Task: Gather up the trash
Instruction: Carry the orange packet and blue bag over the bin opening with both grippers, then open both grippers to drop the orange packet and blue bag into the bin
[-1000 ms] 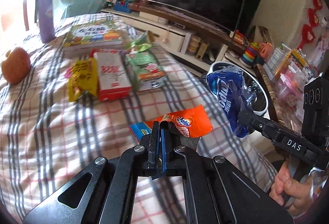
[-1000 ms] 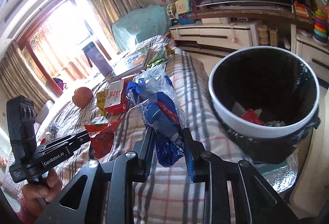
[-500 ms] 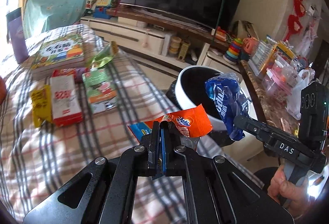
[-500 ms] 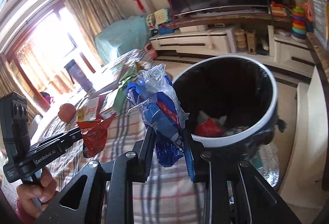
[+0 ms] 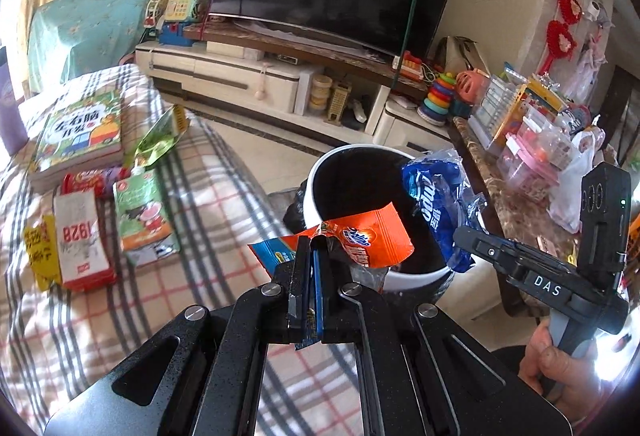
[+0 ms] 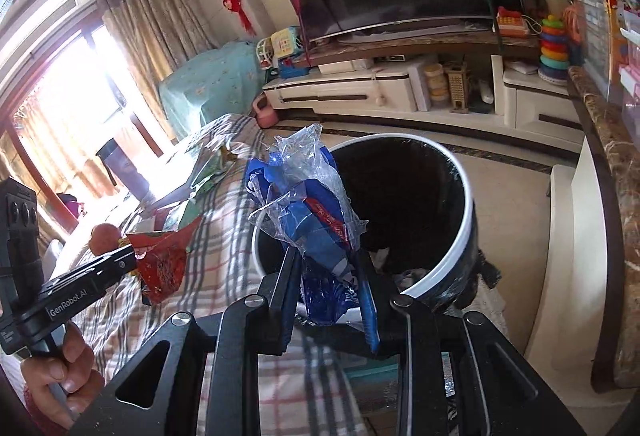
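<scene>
My left gripper (image 5: 314, 268) is shut on an orange and blue snack wrapper (image 5: 368, 242), held at the near rim of the white trash bin (image 5: 320, 172) with its black liner. It also shows in the right wrist view (image 6: 164, 260). My right gripper (image 6: 328, 276) is shut on a crumpled blue plastic wrapper (image 6: 308, 212), held over the near edge of the bin (image 6: 460, 256). The blue wrapper also shows in the left wrist view (image 5: 432, 204), over the bin's right side. Some trash lies at the bin's bottom.
The plaid-covered bed (image 5: 200, 204) holds a red and white packet (image 5: 80, 236), a yellow packet (image 5: 38, 248), a green packet (image 5: 144, 212), a green foil wrapper (image 5: 160, 140) and a book (image 5: 80, 128). A TV stand (image 5: 280, 76) and a cluttered marble counter (image 5: 512, 204) flank the bin.
Both grippers have moved right from above the bed to the trash bin, each still holding its wrapper. The bin now looks closer and larger in both views.
</scene>
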`<state>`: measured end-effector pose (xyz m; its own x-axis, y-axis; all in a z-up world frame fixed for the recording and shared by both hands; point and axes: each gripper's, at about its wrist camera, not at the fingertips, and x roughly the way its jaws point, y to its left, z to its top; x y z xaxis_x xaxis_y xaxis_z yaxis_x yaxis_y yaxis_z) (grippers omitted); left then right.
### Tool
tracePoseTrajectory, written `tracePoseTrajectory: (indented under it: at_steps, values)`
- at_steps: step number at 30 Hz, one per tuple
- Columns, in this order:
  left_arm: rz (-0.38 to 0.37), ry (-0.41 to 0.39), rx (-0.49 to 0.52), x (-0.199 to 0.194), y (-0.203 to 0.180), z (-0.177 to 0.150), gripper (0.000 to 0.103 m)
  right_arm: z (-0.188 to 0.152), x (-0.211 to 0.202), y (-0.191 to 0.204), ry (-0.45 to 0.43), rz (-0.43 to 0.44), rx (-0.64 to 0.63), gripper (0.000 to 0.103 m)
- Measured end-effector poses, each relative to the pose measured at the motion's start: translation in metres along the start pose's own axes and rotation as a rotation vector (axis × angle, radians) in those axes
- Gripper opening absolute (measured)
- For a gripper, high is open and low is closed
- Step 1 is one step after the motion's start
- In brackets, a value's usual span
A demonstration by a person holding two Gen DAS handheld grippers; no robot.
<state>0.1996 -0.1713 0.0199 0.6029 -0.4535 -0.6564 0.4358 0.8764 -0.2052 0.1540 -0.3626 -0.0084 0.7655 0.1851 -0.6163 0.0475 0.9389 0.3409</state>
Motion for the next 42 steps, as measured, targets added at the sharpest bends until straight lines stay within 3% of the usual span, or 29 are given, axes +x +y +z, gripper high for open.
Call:
tracePoseTrajectory:
  at_steps: [14, 30, 36, 39, 41, 42]
  values:
    - [-0.009, 0.025, 0.062, 0.037, -0.032, 0.021, 0.001, 0.017, 0.010, -0.023, 0.028, -0.048, 0.011, 0.027]
    - [-0.013, 0.068, 0.080, 0.074, -0.044, 0.030, 0.001, 0.027, 0.027, -0.032, 0.070, -0.071, -0.012, 0.027]
    - [-0.024, 0.087, 0.088, 0.081, -0.047, 0.029, 0.003, 0.030, 0.030, -0.037, 0.079, -0.072, -0.001, 0.035]
    - [-0.020, 0.089, 0.088, 0.080, -0.047, 0.028, 0.013, 0.031, 0.028, -0.039, 0.073, -0.067, 0.009, 0.044]
    - [-0.011, 0.083, 0.082, 0.079, -0.045, 0.027, 0.034, 0.031, 0.026, -0.039, 0.069, -0.064, 0.016, 0.045]
    - [-0.006, 0.078, 0.076, 0.077, -0.044, 0.026, 0.038, 0.031, 0.025, -0.039, 0.068, -0.064, 0.019, 0.046]
